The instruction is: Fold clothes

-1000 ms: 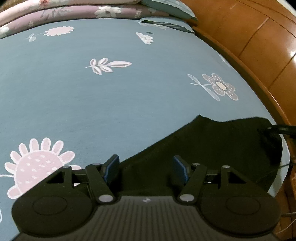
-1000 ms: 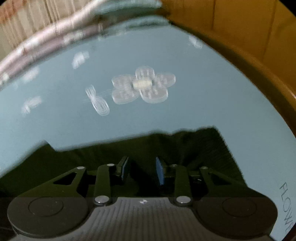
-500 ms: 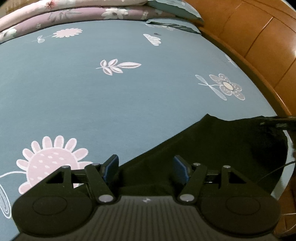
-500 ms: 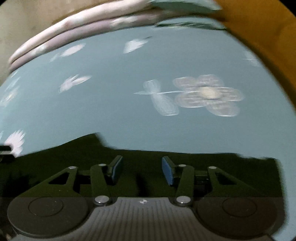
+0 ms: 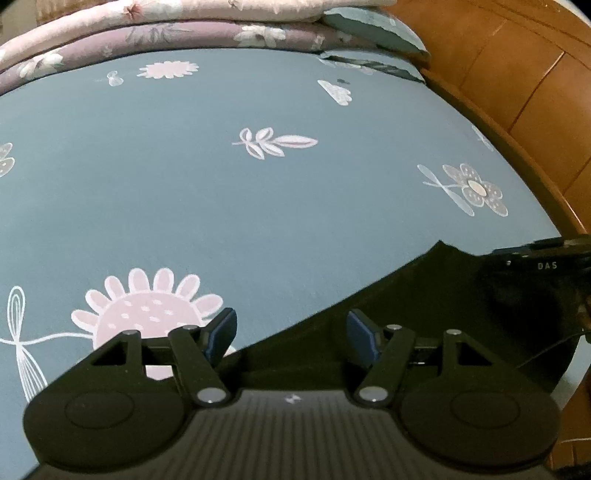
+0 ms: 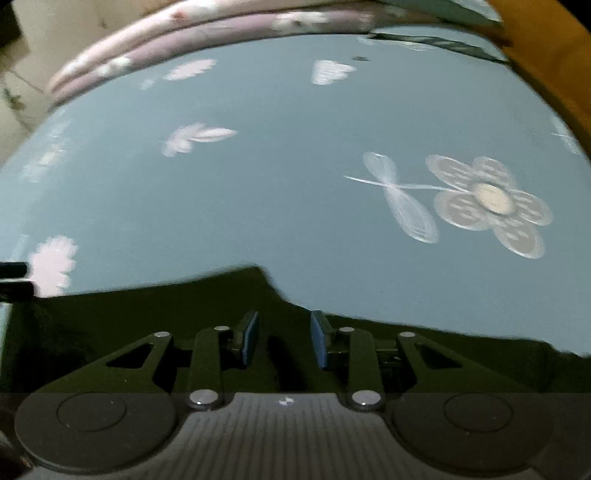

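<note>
A black garment (image 5: 436,306) lies flat on the blue flowered bedsheet (image 5: 221,206), at the near right of the left wrist view. My left gripper (image 5: 291,338) hovers open over its near left edge, nothing between the blue pads. In the right wrist view the same black garment (image 6: 155,314) fills the bottom band, and my right gripper (image 6: 282,338) stands open above it with a narrower gap. The right gripper's body shows at the far right of the left wrist view. The garment's near part is hidden under both grippers.
Folded pink and mauve quilts (image 5: 155,26) and a teal pillow (image 5: 373,29) line the far end of the bed. A wooden bed frame (image 5: 517,92) runs along the right side. Open sheet stretches ahead and to the left.
The right wrist view has swung to the left over the garment and its fingers have opened a little wider. The left gripper has drifted slightly and stays open.
</note>
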`<action>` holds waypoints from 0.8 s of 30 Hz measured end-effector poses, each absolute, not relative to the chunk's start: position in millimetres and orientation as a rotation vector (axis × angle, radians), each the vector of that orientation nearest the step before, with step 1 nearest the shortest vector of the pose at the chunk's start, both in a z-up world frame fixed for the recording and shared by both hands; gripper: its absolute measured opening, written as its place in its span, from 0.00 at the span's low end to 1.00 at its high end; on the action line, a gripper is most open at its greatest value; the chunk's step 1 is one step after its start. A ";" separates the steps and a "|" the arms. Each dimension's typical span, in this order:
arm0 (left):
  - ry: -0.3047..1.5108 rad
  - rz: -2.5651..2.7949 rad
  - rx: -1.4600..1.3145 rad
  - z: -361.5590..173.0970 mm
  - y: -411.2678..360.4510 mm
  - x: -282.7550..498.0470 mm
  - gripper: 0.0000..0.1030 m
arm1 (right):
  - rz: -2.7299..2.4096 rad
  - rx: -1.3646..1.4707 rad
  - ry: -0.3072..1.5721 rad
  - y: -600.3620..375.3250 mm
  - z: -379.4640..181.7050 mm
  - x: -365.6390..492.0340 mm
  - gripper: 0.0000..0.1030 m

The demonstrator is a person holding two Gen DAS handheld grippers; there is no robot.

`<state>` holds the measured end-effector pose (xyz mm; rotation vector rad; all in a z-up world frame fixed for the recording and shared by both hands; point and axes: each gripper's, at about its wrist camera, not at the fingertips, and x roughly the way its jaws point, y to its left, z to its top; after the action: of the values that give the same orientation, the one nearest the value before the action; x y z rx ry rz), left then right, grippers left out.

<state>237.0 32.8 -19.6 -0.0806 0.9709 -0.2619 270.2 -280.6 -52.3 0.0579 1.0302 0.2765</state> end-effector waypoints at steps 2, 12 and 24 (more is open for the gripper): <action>0.965 -0.263 -0.083 -18.8 34.5 235.3 0.64 | 0.322 0.029 1.040 -264.6 -58.8 275.7 0.33; 0.975 -0.228 -0.094 -21.6 53.5 225.7 0.65 | 0.337 -0.019 1.069 -233.9 -73.9 283.7 0.34; 0.973 -0.191 -0.103 -20.8 69.1 212.5 0.65 | 0.559 -0.149 1.075 -153.0 -83.0 290.6 0.35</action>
<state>212.5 69.1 -20.8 -0.1034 0.9728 -0.1909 290.6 -153.0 -83.0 -0.1492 1.0754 0.5591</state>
